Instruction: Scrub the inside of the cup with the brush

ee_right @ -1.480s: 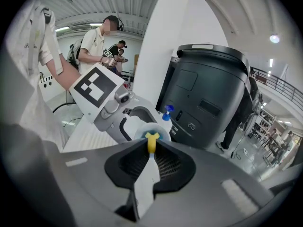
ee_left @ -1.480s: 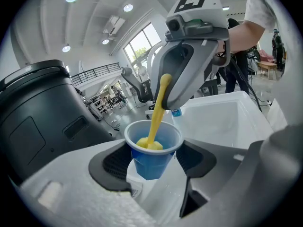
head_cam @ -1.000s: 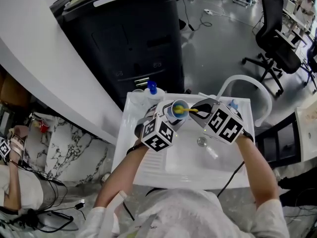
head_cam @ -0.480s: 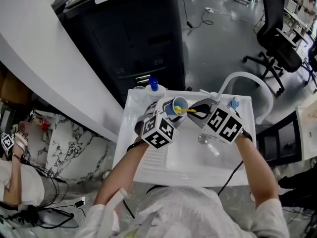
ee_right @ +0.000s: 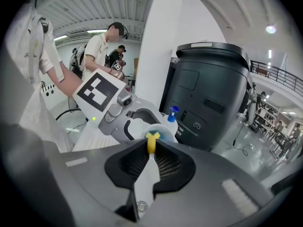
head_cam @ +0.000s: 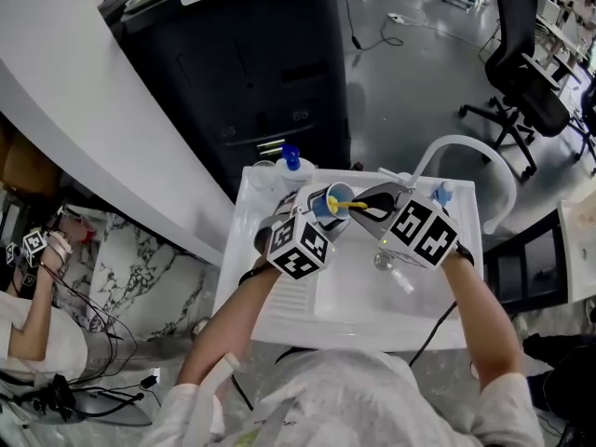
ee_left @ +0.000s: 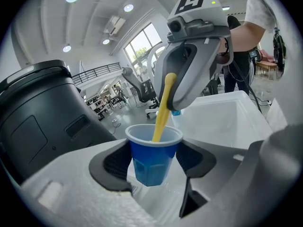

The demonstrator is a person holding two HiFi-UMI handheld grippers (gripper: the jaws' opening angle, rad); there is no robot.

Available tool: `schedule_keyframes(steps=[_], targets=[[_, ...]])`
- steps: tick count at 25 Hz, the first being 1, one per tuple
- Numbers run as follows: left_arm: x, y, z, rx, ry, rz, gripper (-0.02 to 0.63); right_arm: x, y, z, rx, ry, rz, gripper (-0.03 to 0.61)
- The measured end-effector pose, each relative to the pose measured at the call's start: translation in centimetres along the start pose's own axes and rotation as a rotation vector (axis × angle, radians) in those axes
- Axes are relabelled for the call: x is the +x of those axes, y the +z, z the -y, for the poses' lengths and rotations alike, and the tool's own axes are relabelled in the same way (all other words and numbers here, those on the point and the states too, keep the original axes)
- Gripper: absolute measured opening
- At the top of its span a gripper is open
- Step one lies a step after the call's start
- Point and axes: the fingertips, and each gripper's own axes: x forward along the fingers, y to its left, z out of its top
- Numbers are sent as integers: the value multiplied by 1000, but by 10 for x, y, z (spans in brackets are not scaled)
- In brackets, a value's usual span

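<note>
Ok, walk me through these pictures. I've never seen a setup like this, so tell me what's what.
No robot here: a person holds a hand-worked claw in each hand. One picture comes from a camera on the person's head, looking down; the other two come from cameras riding on the claws, looking along their jaws. Below is a white sink with a blue-capped bottle on its far left corner. The left claw grips a blue cup above the sink. The right claw pinches the handle of a yellow brush, whose end dips into the cup.

Blue cup [ee_left: 152, 157] (pale rim) is held above the sink; yellow brush [ee_left: 162, 109] slants down into it.
</note>
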Motion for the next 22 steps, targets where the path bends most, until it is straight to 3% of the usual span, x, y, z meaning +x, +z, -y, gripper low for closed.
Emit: schedule_keyframes(steps=[22], targets=[[4,-10,-5,-17,12,-3,296,-21,-14,21,-1,-24,-34,34]])
